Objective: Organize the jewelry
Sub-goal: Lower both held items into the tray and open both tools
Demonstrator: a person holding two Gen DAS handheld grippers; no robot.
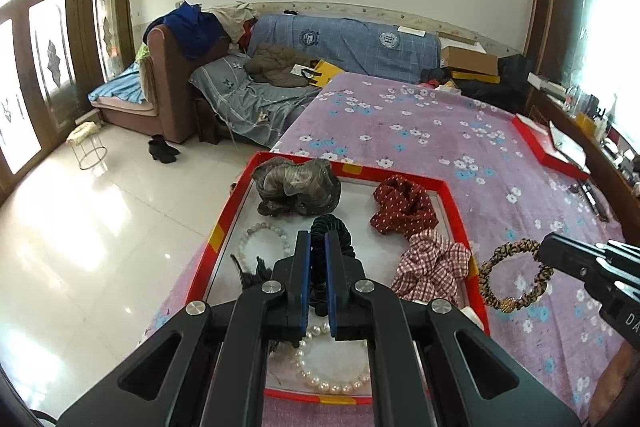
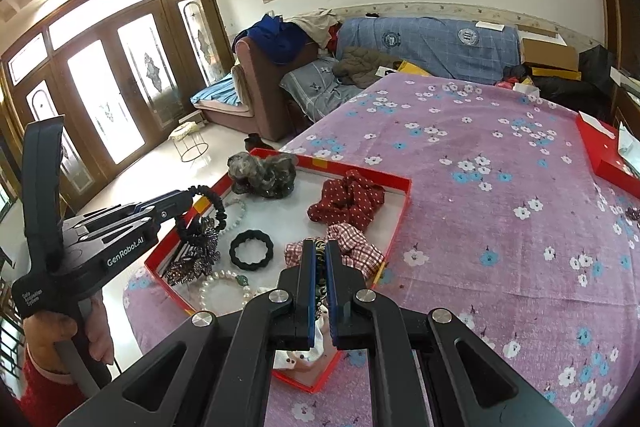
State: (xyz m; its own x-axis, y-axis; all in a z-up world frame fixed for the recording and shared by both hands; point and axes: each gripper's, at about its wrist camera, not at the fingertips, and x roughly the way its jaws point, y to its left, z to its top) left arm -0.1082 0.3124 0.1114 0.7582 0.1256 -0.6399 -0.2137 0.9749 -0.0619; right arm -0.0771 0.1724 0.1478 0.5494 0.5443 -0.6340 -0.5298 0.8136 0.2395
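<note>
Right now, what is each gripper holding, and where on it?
Left gripper: black scrunchie, pinched on its band. Right gripper: leopard-print hair tie, clamped at its rim.

Both grippers were black, with blue pads and round silver screws. The left gripper (image 2: 188,201) carried white "GenRobot.AI" lettering, and the person wore a red sleeve (image 2: 38,393).

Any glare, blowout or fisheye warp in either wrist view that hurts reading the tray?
Left wrist: window at right blown out, ceiling lights glare on the floor tiles, edges bowed; red tray and pearl bracelet stay sharp. Right wrist: door panes blown white, door frame curved by the fisheye, black corner vignette; dotted red scrunchie evenly lit, no motion blur.
</note>
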